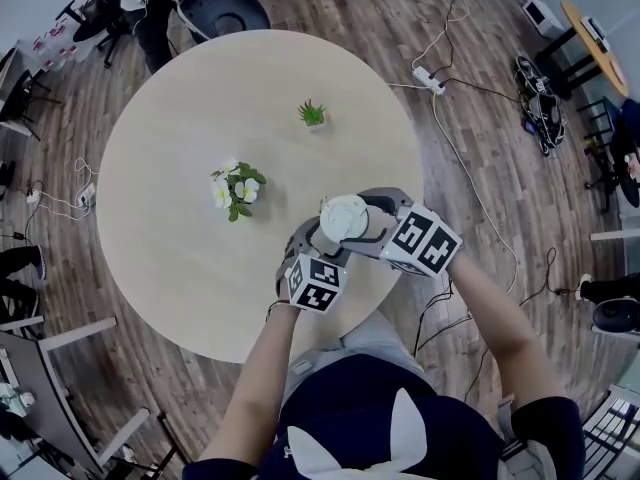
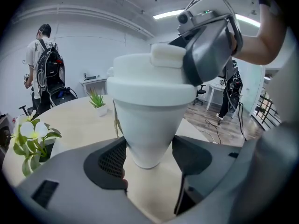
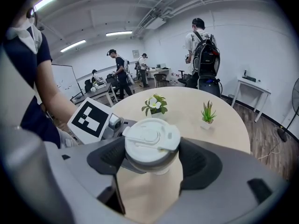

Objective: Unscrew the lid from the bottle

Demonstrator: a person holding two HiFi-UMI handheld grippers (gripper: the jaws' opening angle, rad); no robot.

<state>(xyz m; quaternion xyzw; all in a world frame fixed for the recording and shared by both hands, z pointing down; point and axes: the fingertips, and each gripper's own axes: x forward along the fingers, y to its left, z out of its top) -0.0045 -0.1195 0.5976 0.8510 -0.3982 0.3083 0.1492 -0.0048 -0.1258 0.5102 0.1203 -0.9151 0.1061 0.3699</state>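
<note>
My left gripper (image 2: 149, 158) clenched on the tapered bottle (image 2: 148, 120), its body seen only in that view, right gripper (image 3: 153, 161) clamped round the lid (image 3: 152, 141), head view shows just the lid top.

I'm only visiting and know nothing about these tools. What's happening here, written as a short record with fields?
bottle: white, tapered, held over the near side of the table
lid: white, still on the bottle
left gripper: closed on the bottle's lower body
right gripper: closed on the sides of the lid
table: round, pale wood
also on the table: pot of white flowers, small green plant
stage: lid not yet off
</note>
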